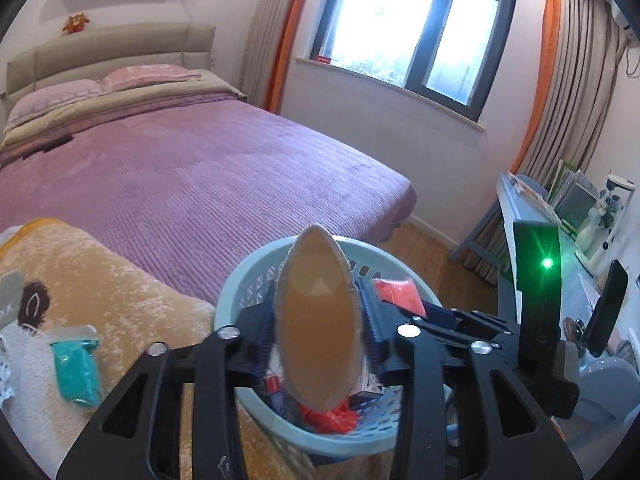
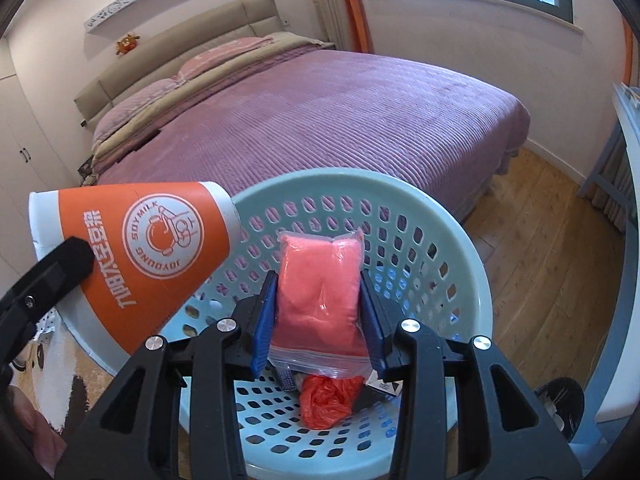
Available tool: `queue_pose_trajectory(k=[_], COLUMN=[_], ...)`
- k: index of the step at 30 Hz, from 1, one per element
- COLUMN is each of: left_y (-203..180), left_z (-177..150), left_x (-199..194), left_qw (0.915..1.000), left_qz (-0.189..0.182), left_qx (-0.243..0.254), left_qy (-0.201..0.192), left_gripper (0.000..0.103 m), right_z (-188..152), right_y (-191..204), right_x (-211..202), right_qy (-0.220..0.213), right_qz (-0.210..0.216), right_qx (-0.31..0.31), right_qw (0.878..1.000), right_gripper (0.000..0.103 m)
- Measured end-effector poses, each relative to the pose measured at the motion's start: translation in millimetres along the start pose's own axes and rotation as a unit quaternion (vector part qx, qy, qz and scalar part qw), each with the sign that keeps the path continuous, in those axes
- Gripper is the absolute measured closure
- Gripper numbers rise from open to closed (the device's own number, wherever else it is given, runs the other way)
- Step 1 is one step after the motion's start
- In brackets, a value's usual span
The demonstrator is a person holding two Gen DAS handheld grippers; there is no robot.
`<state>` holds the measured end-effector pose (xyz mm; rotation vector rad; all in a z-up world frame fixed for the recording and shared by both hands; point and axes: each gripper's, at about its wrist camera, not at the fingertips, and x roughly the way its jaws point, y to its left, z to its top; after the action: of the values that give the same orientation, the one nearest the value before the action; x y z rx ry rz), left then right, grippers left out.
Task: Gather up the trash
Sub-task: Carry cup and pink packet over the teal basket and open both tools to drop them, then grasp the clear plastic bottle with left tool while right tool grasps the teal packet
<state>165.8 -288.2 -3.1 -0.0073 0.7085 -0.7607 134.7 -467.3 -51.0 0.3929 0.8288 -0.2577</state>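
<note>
Basket (image 2: pixel 472 280) is the thing everything here is turning on: pale blue, perforated, standing at the foot of the bed (image 1: pixel 224 152), and both loads are hanging directly over its open mouth.

The right tongs (image 2: pixel 318 304) are gripping a clear zip bag of red powder (image 2: pixel 318 280) between the blue pads, its long axis running straight ahead along the fingers, sealed end nearest the camera. Below it a crumpled red plastic bag (image 2: pixel 326 404) and some small cartons are lying in the basket's bottom.

The left tongs (image 1: pixel 318 316) are pinching an orange paper cup (image 2: pixel 156 256) at its open rim; from the right wrist view the cup is lying on its side, mouth towards the left, base poking over the basket's near rim. From the left wrist view I am looking straight along its flattened mouth.

In my judgement neither hand is needing to travel further; each thing is sitting above the basket, so a plain release should be dropping it in. The cup, being partly over the rim, is looking the likelier to catch the edge.

A teal packet (image 1: pixel 76 372) is lying on the yellow blanket (image 1: pixel 132 288) to the left, well apart from both tongs, nearer the left hand.
</note>
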Motion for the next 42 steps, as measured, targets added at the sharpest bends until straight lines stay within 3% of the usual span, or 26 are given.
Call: queue_pose_trajectory(k=[2,5,10,16,22,28,33,38,42], left_y=[2,5,16,30,52,98,152,218,262], left_z=[1,0,-4,-11,-20,-37,-62,-91,-101], left_x=[-2,-13,-43,-94,-153,-213,-252,-270,-276], left_qw=[1.0000,0.9998,0.9992,0.9968,0.9925,0.9847,0.9712,0.9554,0.9498], left_qz=[0.007,0.009,-0.005,-0.011,0.015,0.075,0.160,0.226,0.254], left_qx=[-0.003,-0.008,-0.023,-0.037,-0.048,-0.069,-0.098,-0.147,-0.160], left_qy=[-0.006,-0.015,-0.033,-0.070,-0.111,-0.141,-0.147,-0.121,-0.087], left_gripper=[0.052,0.041,0.038,0.036,0.028,0.019,0.016,0.016,0.016], right_z=[0,-1,-2,-5,-15,-32,-43,-51,-56], right_y=[-1,-2,15,64,122,179,211,236,255], right_x=[-1,-9,-36,-71,-91,-86,-64,-33,-12], right_qy=[0.000,-0.004,-0.025,-0.052,-0.068,-0.062,-0.046,-0.029,-0.027], right_qz=[-0.007,-0.003,0.022,0.054,0.089,0.114,0.124,0.118,0.099], right_qx=[0.002,0.008,0.000,-0.049,-0.102,-0.152,-0.167,-0.172,-0.174], right_qw=[1.000,1.000,0.999,0.996,0.988,0.980,0.977,0.978,0.979], right_gripper=[0.050,0.047,0.047,0.047,0.047,0.047,0.046,0.046,0.045])
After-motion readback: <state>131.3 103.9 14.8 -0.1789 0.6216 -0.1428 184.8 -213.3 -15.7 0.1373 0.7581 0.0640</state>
